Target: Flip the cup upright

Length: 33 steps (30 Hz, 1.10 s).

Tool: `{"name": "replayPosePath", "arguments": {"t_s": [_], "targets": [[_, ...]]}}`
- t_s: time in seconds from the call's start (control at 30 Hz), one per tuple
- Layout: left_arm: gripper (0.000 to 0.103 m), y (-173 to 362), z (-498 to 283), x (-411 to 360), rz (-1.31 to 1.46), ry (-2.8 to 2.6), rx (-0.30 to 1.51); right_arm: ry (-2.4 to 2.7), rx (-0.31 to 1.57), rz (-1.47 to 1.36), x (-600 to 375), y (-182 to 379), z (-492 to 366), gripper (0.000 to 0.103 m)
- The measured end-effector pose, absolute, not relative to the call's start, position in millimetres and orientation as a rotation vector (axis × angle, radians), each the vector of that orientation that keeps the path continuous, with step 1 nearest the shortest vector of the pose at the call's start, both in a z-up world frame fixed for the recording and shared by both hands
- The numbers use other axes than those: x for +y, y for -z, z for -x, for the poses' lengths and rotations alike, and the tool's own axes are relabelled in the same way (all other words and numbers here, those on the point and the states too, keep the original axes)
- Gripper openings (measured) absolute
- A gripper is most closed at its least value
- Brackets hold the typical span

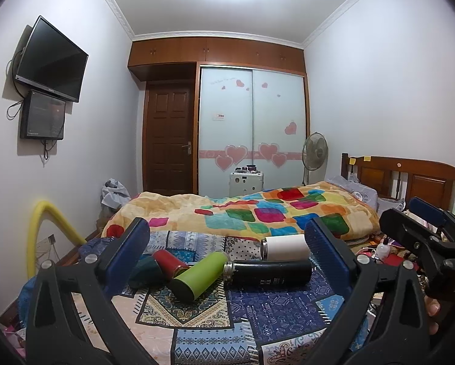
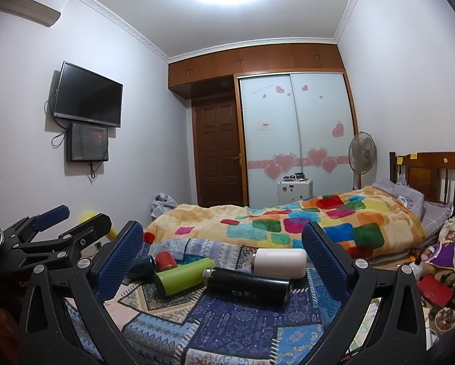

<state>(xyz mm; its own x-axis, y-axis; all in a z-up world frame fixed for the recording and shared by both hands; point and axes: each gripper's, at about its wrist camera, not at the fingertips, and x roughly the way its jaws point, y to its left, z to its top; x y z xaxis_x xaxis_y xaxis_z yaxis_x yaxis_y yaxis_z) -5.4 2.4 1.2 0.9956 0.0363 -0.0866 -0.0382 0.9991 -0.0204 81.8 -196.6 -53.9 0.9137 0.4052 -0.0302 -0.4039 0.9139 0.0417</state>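
Note:
Several cups lie on their sides on a patterned quilt (image 1: 257,310): a black one (image 1: 268,273), a white one (image 1: 286,247), a green one (image 1: 198,275), a red one (image 1: 169,263) and a dark teal one (image 1: 145,270). They also show in the right wrist view: black (image 2: 247,281), white (image 2: 280,263), green (image 2: 183,275), red (image 2: 166,260), teal (image 2: 142,266). My left gripper (image 1: 227,261) is open and empty, short of the cups. My right gripper (image 2: 222,261) is open and empty, also short of them. Each gripper shows at the edge of the other's view.
A bed with a colourful blanket (image 1: 242,213) lies behind the cups. Clutter and a small bottle (image 1: 382,248) sit at the right. A yellow foam tube (image 1: 44,222) stands at the left wall. A fan (image 1: 315,152) and a wardrobe stand at the back.

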Motion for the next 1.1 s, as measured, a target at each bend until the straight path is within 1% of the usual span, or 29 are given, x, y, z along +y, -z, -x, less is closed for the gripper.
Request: {"name": "replayPosePath", "arguments": {"t_s": [1.1], "targets": [[0.103, 1.8, 8.2, 6.6, 0.023, -0.049, 0.084, -0.429, 0.041, -0.041, -194.7, 54.9, -80.2, 0.103]]}}
